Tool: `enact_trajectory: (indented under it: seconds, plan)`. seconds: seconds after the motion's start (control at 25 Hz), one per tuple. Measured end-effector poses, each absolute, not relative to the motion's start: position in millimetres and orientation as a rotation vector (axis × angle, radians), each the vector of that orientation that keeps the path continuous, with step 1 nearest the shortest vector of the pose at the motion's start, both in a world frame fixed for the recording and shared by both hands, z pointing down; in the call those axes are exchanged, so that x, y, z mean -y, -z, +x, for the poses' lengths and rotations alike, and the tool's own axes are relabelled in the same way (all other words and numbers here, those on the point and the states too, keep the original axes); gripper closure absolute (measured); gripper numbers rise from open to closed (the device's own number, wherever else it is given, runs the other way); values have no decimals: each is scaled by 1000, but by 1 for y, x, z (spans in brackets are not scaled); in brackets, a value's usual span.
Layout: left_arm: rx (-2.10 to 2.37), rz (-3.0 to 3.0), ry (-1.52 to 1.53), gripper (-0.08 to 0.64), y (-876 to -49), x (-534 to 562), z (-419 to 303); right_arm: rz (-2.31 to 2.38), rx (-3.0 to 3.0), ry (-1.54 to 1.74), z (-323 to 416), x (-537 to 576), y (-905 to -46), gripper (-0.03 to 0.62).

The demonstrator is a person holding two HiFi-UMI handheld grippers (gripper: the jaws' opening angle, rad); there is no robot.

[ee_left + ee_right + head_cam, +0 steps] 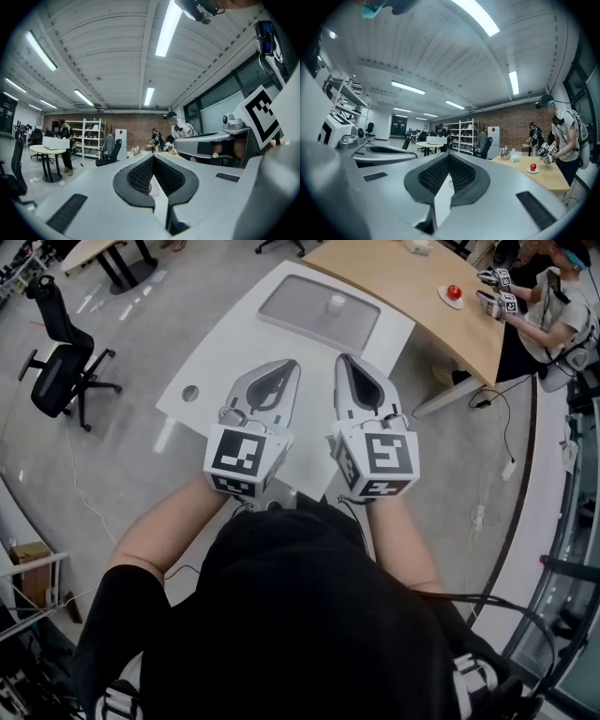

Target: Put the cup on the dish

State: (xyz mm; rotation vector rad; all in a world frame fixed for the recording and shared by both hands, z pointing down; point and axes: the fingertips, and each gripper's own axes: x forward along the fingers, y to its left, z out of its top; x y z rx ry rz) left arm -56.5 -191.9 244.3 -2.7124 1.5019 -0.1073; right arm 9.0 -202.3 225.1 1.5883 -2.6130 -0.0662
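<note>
One small white cup [335,304] stands upright on the grey rectangular dish [286,304], toward the right of its shallow well. The cup is short and pale, with its round open mouth facing up. The dish lies near the far edge of a white bench [225,362], its rim raised a little around the flat inside. A stretch of white bench top lies between the dish and the two tools, and a round hole [190,393] sits in the top near the left corner.

Both tools hover over the near edge of the bench, side by side and well apart from the cup, pointing level toward it. The left tool [285,367] has its jaws brought together at the tips, with nothing held. The right tool [347,362] is likewise closed tip to tip and carries nothing.

Beyond the white bench a curved wooden bench [412,282] runs to the right. A small red thing [454,291] rests on a white plate [446,300] there, and another person [553,310] at that bench holds a pair of tools just beside it. A black office chair [61,357] stands on the shiny grey floor [122,465] to the left, well apart from everything else.
</note>
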Motion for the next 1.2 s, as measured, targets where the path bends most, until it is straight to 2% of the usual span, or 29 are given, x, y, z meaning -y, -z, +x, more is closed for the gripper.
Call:
enact_trajectory:
  seconds: [0.56,1.2]
  plan:
    - [-1591,-2792,-80,557,-251,131,-73,1693,2536,0,-9,133,-239,580]
    - [-1643,-2792,-37,557,-261,123,-84,1591,2602,-5,-38,128,-243,580]
